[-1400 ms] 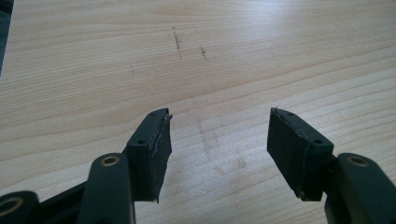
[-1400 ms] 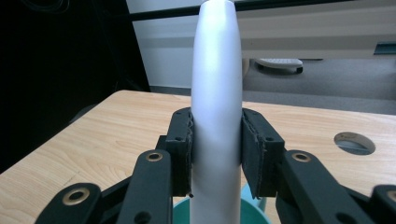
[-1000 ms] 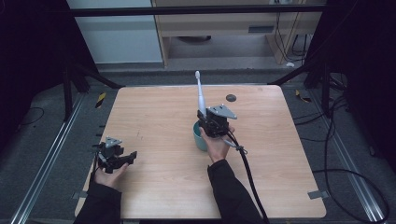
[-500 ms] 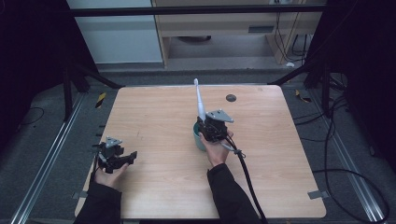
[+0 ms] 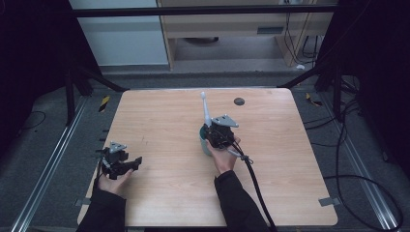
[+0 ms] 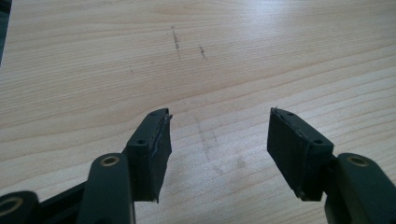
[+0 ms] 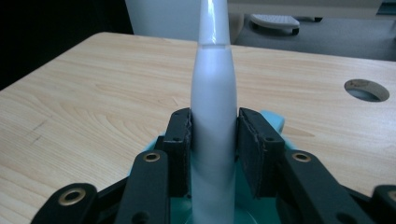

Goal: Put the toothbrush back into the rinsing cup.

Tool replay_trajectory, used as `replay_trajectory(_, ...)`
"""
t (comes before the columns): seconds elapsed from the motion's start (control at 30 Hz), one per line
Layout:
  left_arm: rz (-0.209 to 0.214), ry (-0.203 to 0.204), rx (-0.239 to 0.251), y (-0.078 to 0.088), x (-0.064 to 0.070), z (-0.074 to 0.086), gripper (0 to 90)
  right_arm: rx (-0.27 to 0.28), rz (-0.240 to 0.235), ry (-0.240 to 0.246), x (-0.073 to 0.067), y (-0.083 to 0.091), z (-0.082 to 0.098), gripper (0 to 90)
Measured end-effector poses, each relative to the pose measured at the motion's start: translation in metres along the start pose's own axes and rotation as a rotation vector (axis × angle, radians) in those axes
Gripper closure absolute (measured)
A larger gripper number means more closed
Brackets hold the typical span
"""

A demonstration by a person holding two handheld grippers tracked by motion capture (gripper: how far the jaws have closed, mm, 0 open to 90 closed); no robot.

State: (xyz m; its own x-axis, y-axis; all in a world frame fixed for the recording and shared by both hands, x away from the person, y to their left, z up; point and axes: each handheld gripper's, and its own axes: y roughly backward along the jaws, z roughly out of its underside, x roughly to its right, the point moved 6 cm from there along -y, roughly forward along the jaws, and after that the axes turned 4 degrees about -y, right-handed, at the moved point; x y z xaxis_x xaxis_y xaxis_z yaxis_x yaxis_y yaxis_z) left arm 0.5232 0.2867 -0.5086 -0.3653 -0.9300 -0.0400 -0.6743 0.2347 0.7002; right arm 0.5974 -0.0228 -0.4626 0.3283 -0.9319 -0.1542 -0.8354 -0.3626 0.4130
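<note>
Right gripper [image 7: 214, 140] clamps toothbrush [image 7: 213, 112] over teal cup [image 5: 205, 141]; high view shows brush upright. Left gripper [image 6: 218, 140] jaws wide over table [image 6: 93, 70].

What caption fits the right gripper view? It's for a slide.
Right gripper clamps an upright white electric toothbrush above a teal cup on the wooden table.

Light wooden tabletop [image 5: 159, 121] stood on grey floor [image 5: 43, 159], round cable hole [image 5: 239, 101] lay near the tabletop's far edge, pale cabinet [image 5: 121, 34] stood beyond the tabletop, black cables [image 5: 348, 159] trailed at its right.
</note>
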Motion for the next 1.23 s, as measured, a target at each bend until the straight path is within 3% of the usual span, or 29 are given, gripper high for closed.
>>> replay_trajectory(0.2, 0.000, -0.001, 0.000, 0.000, 0.000, 0.000, 39.3, 0.010, -0.007, 0.004, 0.000, 0.005, -0.004, 65.2)
replay_trajectory(0.37, 0.001, -0.001, 0.000, 0.000, 0.000, 0.000, 39.3, 0.030, -0.025, 0.023, 0.001, 0.016, -0.008, 47.7)
replay_trajectory(0.57, 0.000, -0.003, 0.002, 0.000, 0.001, 0.000, 39.2, 0.047, -0.058, 0.039, 0.011, 0.046, -0.013, 30.1)
replay_trajectory(0.73, 0.000, -0.005, 0.003, 0.000, 0.002, 0.000, 39.0, 0.000, -0.048, 0.048, 0.036, 0.071, 0.001, 25.5)
replay_trajectory(0.87, 0.002, -0.010, 0.001, -0.002, 0.003, 0.001, 38.6, -0.016, -0.038, 0.000, 0.063, 0.088, 0.014, 24.8)
replay_trajectory(1.03, 0.002, -0.016, 0.010, -0.002, 0.003, 0.001, 37.9, -0.040, 0.005, -0.034, 0.097, 0.106, 0.028, 23.5)
replay_trajectory(1.23, 0.004, -0.020, 0.020, -0.001, 0.004, 0.000, 36.9, -0.059, 0.061, -0.025, 0.128, 0.124, 0.042, 21.3)
